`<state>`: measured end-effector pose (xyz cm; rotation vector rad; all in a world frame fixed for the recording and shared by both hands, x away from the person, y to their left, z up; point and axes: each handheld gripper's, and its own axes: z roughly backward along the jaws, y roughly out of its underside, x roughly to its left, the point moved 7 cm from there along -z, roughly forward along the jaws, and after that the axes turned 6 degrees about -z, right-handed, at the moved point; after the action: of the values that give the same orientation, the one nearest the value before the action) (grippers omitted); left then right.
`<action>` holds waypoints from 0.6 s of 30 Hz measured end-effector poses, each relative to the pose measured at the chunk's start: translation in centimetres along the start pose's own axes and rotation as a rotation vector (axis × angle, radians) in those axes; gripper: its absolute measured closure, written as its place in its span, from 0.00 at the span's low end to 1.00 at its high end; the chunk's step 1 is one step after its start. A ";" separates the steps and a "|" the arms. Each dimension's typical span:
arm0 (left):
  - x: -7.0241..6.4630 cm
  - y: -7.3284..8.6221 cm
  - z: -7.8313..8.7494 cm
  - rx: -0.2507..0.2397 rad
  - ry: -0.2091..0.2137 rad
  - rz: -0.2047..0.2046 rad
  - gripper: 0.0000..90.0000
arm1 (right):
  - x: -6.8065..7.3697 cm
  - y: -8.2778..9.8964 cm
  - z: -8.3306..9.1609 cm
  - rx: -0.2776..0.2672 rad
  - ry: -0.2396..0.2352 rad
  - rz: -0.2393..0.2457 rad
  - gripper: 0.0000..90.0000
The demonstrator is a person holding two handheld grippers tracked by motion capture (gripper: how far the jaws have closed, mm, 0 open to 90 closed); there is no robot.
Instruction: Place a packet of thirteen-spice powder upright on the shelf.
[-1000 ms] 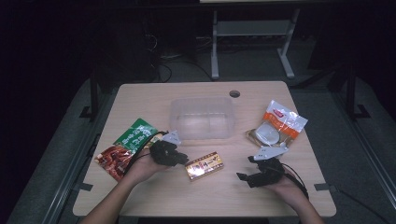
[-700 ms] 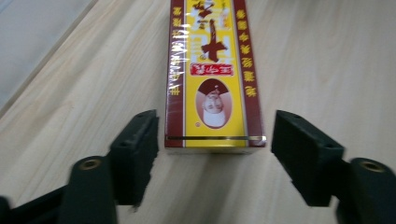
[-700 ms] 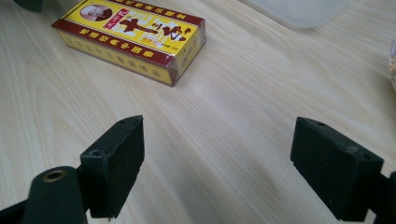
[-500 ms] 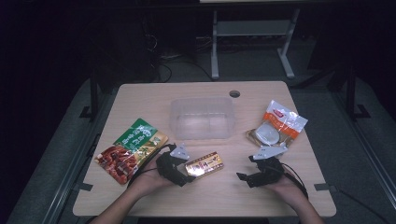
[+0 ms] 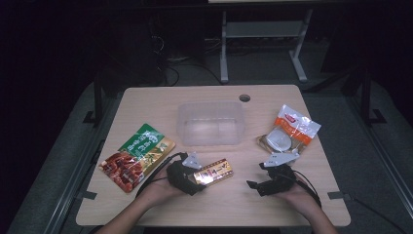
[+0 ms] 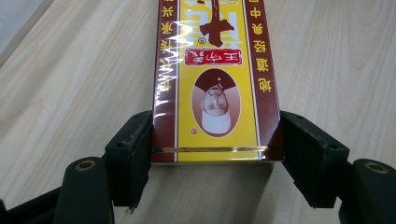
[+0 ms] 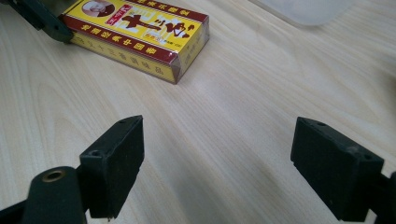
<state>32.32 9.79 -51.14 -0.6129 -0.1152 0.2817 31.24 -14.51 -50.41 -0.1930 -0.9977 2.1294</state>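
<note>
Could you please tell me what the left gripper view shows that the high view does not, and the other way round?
The left gripper view alone shows the portrait print on the yellow box and both pads against its sides; the left gripper's jaws have just been closing. The high view alone shows the clear tub, green and red packet, white and orange packet and right gripper. Both show the box and the wooden table.
</note>
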 end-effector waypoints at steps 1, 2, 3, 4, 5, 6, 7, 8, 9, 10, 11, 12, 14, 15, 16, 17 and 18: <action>0.0 0.0 0.0 -0.001 0.001 0.003 0.34 | 0.0 0.0 0.0 0.000 -0.001 0.000 0.19; 0.0 0.0 -0.1 -0.004 0.000 0.009 0.34 | 0.0 0.0 0.0 0.001 -0.002 0.001 0.19; 0.0 0.0 -0.1 -0.003 0.000 0.007 0.34 | 0.0 0.0 0.0 0.002 -0.003 0.001 0.19; 0.0 0.0 -0.1 -0.001 0.000 0.005 0.34 | 0.0 0.0 0.0 0.002 -0.003 0.002 0.19; 0.0 0.0 -0.1 0.000 -0.001 0.005 0.34 | 0.0 0.0 0.0 0.002 -0.002 0.001 0.19; 0.0 0.0 -0.1 0.001 0.000 0.005 0.34 | 0.0 0.0 0.0 0.002 -0.003 0.000 0.19; 0.0 0.0 0.0 0.006 0.000 -0.004 0.34 | 0.0 0.0 0.0 0.002 -0.002 0.000 0.19; 0.0 0.0 -0.1 0.003 0.000 0.001 0.34 | 0.0 0.0 0.0 0.001 -0.002 0.000 0.19; 0.1 0.1 0.0 0.012 0.003 -0.008 0.34 | 0.0 0.0 0.0 0.001 -0.002 0.000 0.19; 0.1 0.1 -0.1 0.012 0.003 -0.008 0.34 | 0.0 0.0 0.0 0.001 -0.002 0.000 0.19; 0.1 0.1 -0.1 0.011 0.005 -0.006 0.34 | 0.0 0.0 0.0 0.001 -0.002 0.000 0.19; 0.1 0.1 -0.1 0.010 0.006 -0.003 0.34 | 0.0 0.0 0.0 0.001 -0.002 0.000 0.19; 0.1 0.1 -0.1 0.012 0.006 -0.003 0.34 | 0.0 0.0 0.0 0.001 -0.003 0.000 0.19; 0.1 0.1 -0.1 0.014 0.005 -0.006 0.35 | 0.0 0.0 0.0 0.002 -0.002 0.001 0.19; 0.1 0.1 -0.1 0.014 0.004 -0.004 0.35 | 0.0 0.0 0.0 0.002 -0.003 0.000 0.19; 0.1 0.1 -0.1 0.020 0.008 -0.004 0.35 | 0.0 0.0 0.0 0.001 -0.002 0.001 0.19; 0.1 0.1 -0.1 0.020 0.008 -0.004 0.35 | 0.0 0.0 0.0 0.001 -0.002 0.001 0.19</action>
<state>32.42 9.83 -51.21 -0.5940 -0.1063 0.2765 31.22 -14.49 -50.41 -0.1903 -0.9979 2.1311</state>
